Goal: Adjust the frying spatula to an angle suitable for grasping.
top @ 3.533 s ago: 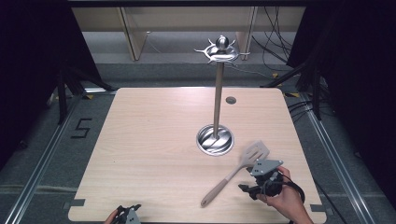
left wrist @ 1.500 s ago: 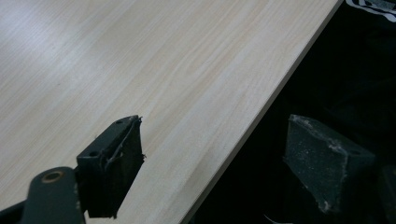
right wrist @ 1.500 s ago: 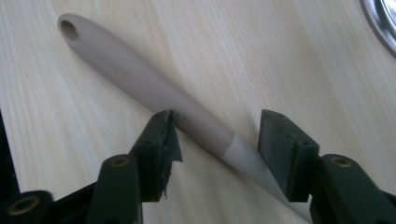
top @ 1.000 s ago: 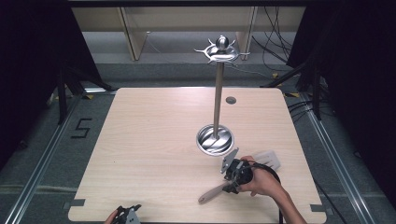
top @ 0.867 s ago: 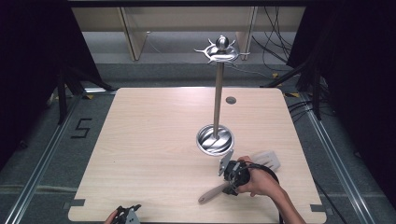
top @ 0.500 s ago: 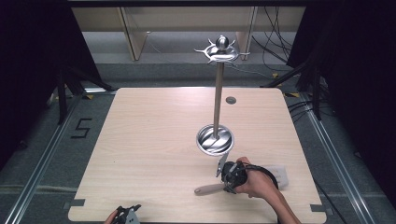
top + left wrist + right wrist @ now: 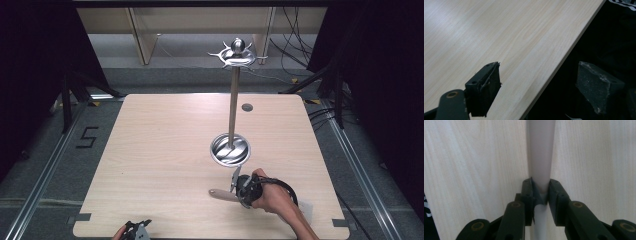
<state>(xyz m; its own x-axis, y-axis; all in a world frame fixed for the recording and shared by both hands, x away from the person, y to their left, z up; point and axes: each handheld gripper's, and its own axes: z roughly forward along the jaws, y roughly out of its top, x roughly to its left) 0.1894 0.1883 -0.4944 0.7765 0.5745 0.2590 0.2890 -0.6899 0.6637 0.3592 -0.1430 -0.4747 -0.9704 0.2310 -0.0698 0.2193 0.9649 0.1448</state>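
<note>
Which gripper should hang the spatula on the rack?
Right. The right gripper has just closed on the spatula handle, right beside the rack. The left gripper is open at the table's near edge, far off.

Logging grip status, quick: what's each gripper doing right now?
Left gripper: open, holding nothing, at the table edge.
Right gripper: closed on the spatula handle.

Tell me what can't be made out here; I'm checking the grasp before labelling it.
- Spatula head: high view, hidden behind the hand and right gripper.
- Handle's far end: right gripper view, cut off by the top edge.
- Left gripper: high view, cut off by the bottom edge.
</note>
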